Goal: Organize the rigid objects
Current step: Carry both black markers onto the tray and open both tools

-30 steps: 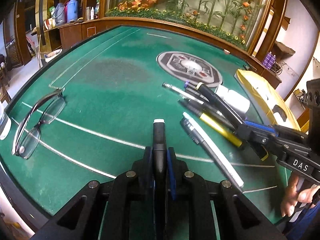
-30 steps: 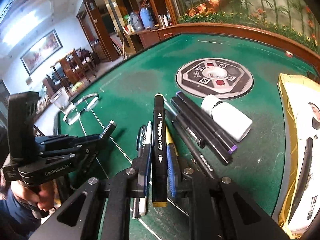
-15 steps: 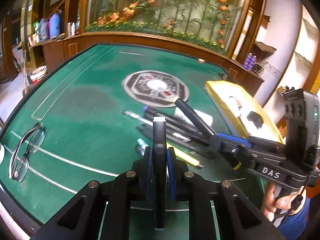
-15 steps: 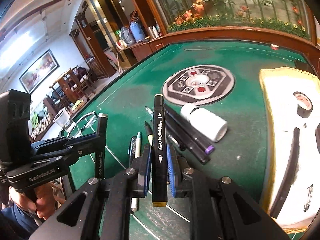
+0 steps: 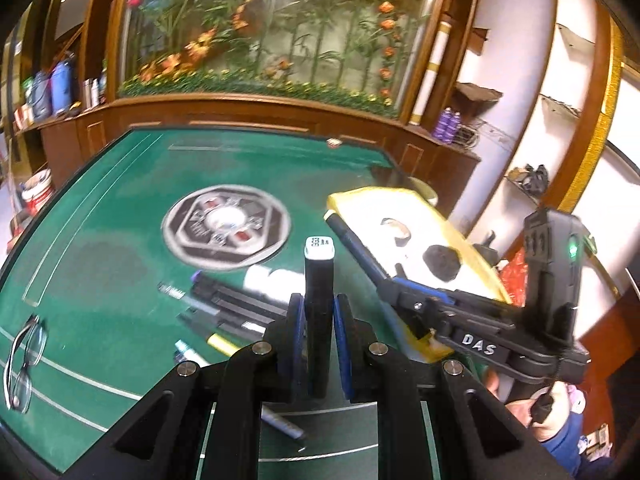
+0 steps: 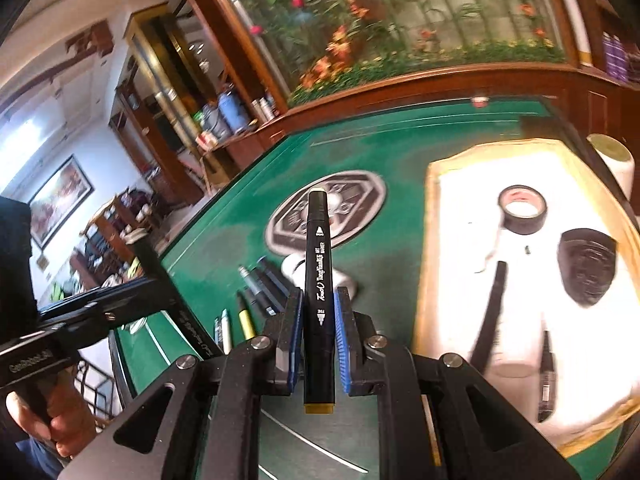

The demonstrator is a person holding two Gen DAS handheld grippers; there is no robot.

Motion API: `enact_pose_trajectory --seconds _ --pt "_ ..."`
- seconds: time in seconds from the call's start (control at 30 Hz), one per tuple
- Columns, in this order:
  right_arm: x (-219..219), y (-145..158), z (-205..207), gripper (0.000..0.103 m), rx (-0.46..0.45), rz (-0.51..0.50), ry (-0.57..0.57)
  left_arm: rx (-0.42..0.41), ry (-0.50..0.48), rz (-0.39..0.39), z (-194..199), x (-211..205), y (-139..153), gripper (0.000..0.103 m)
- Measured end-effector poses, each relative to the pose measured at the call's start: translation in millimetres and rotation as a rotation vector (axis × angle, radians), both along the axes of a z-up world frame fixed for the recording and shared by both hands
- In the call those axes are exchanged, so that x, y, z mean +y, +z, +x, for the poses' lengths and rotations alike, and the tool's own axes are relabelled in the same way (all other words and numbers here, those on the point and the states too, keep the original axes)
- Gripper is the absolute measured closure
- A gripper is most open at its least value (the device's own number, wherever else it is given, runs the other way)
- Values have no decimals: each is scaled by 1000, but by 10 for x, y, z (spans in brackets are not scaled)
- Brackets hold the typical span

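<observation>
clamping slim black markers, left hand-held gripper (image 5: 319, 316) and right hand-held gripper (image 6: 319, 312) hang over green felt table (image 5: 120, 216).

Two held markers (image 5: 319, 280), one tray (image 6: 430, 240)

Table felt (image 5: 120, 200): green, white lines. Marker (image 6: 319, 280): black, white lettering, mustard-yellow end. Tray (image 6: 424, 240): yellow rim, white inside. Tape roll (image 6: 522, 210): black. Gripper pads (image 6: 343, 344): blue.
</observation>
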State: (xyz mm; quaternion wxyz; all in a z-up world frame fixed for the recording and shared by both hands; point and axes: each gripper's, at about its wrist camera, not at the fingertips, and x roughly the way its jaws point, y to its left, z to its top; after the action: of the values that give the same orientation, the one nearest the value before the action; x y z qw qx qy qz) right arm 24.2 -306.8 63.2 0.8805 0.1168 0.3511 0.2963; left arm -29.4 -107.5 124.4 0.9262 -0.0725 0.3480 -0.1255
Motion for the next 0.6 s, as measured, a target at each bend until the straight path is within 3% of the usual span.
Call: enact_pose_trajectory --seconds 0.27,0.4,0.6 --pt "-508 49 50 89 -18 29 -129 -30 -87 -24 125 -367 265 88" --pt "-725 44 64 89 -32 -3 -212 -58 -141 -38 156 -577 443 88" --pt "-915 -44 117 89 -5 -47 -278 -3 -232 -65 331 -934 413 88"
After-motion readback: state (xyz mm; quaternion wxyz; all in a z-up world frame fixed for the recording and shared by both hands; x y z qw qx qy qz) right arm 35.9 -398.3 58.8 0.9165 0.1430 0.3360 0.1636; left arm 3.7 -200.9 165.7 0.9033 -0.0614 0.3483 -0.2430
